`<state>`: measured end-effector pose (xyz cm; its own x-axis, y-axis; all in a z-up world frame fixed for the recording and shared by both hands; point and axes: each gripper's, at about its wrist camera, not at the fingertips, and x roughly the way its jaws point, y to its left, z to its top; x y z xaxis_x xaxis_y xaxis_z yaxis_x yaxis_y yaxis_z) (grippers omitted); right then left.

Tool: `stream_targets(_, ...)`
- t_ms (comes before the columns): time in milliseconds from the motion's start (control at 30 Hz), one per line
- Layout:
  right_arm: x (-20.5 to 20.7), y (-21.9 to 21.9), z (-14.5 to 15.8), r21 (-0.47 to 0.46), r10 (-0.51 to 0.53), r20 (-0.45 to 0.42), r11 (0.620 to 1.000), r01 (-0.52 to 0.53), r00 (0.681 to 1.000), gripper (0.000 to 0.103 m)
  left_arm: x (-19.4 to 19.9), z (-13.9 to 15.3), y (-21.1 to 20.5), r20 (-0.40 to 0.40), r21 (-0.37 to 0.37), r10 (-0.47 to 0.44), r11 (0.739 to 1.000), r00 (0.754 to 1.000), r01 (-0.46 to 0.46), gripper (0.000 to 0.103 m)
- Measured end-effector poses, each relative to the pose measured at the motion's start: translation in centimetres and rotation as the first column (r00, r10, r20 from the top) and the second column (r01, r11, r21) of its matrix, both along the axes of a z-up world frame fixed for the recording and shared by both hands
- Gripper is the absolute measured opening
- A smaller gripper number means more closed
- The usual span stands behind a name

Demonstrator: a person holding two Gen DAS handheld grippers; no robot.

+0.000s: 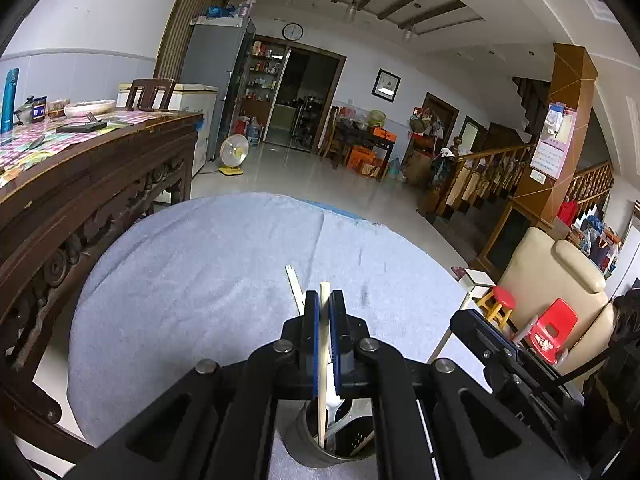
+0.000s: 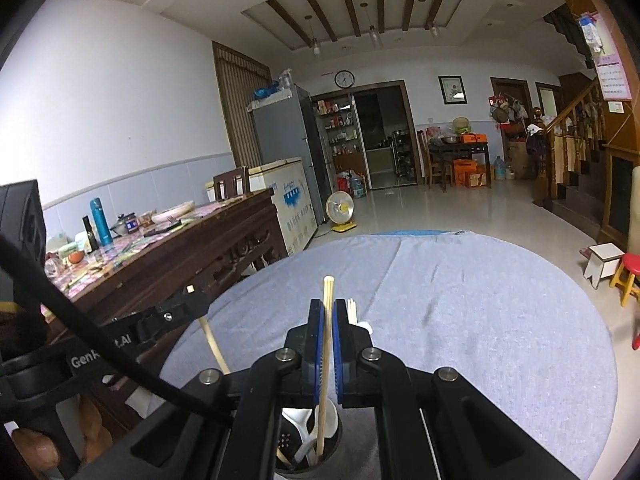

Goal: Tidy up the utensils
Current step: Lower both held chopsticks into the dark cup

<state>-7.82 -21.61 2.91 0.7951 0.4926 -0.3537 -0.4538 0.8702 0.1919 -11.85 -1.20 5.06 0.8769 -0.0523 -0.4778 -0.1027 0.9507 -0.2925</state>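
Left gripper (image 1: 323, 300) tilted forward-down over round table (image 1: 180, 280); jaws clamped on pale chopstick (image 1: 324, 344); stick near upright, lower end inside dark holder (image 1: 316, 448) beneath, top just above fingertips. Right gripper (image 2: 328, 308) likewise pitched down; jaws clamped on thin stick (image 2: 326, 344), near vertical, tip in same holder (image 2: 336, 432) beside white spoons (image 2: 300, 424). More sticks (image 1: 294, 288) lie on cloth just beyond grippers. Fingers (image 2: 32, 448) at lower left.

Readable only in part: white lettering "GenA… t.AI" on the black body of the left gripper (image 2: 188, 300).
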Motion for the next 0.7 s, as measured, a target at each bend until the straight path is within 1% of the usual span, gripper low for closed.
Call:
stream_targets(333, -0.2, -0.5, -1.6, -0.007, -0.005, -0.023, 1.000, 0.005, 1.000, 0.005, 0.2, -0.4, 0.1, -0.014, -0.001, 0.004, 1.000, 1.000, -0.004, 0.005)
stream_targets(700, -0.1, -0.6, -2.5, -0.026, -0.007, -0.050, 1.000, 0.005, 0.999, 0.005, 0.8, -1.3, 0.0, -0.048, 0.001, 0.005, 1.000, 0.999, -0.005, 0.005)
